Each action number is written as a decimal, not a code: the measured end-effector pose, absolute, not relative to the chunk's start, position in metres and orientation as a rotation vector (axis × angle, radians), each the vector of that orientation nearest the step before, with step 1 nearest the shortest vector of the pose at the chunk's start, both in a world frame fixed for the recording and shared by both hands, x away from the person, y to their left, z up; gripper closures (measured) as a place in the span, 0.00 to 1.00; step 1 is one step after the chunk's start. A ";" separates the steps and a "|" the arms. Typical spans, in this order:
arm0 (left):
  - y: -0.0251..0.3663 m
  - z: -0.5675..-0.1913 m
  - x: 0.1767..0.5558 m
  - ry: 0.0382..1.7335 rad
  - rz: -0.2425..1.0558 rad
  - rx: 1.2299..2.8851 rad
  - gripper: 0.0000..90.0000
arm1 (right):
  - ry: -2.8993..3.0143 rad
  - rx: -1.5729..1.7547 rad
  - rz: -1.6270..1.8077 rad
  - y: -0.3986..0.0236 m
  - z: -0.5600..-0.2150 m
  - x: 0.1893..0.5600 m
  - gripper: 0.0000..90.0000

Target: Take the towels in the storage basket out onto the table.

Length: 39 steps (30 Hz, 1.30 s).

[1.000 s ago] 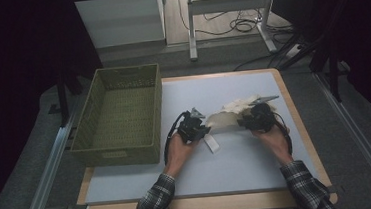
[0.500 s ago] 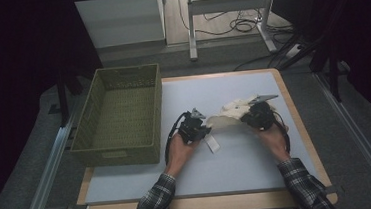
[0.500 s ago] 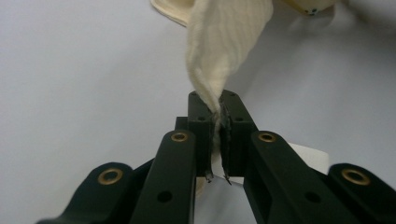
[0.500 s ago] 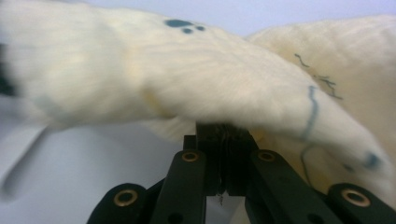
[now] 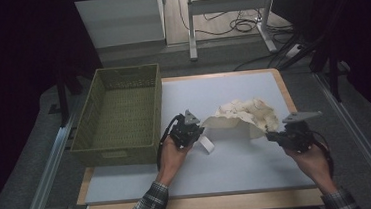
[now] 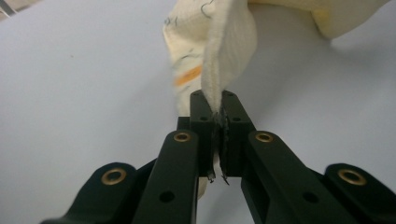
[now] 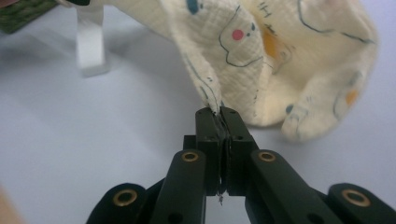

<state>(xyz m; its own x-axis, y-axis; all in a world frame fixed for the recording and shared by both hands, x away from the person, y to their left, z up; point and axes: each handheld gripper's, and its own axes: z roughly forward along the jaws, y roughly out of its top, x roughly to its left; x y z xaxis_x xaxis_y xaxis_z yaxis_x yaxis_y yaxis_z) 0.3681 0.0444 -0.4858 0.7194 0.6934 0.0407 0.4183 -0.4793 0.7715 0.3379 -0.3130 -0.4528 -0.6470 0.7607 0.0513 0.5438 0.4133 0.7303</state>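
Observation:
A cream cloth (image 5: 247, 112) printed with small cartoon figures lies crumpled on the white mat (image 5: 238, 165), partly lifted and stretched between both grippers. My left gripper (image 5: 200, 127) is shut on one edge of it; in the left gripper view the cloth (image 6: 219, 56) rises folded from the closed gripper tips (image 6: 218, 112). My right gripper (image 5: 268, 135) is shut on a corner at the cloth's near right side. In the right gripper view that corner of the cloth (image 7: 261, 56) is pinched at the tips (image 7: 218, 116).
A green woven basket (image 5: 156, 107) stands at the table's left, just beside my left hand. A white strap (image 5: 206, 144) hangs from the cloth near the left gripper, and the strap (image 7: 91, 44) shows past the cloth. The wooden table edge (image 5: 282, 89) borders the mat.
My right gripper has moved right and toward the near edge with the cloth's corner in it, drawing the cloth out. The left gripper has barely shifted and keeps its hold.

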 end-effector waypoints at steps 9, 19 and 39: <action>0.059 -0.491 0.317 0.818 0.445 2.199 0.95 | 2.373 1.147 1.112 -0.345 -0.441 0.282 0.97; 0.083 -0.504 0.283 0.847 0.287 2.221 0.57 | 2.437 1.208 1.139 -0.355 -0.470 0.249 0.85; 0.016 -0.502 0.419 0.965 0.418 2.110 0.58 | 2.322 1.297 1.075 -0.336 -0.483 0.386 0.86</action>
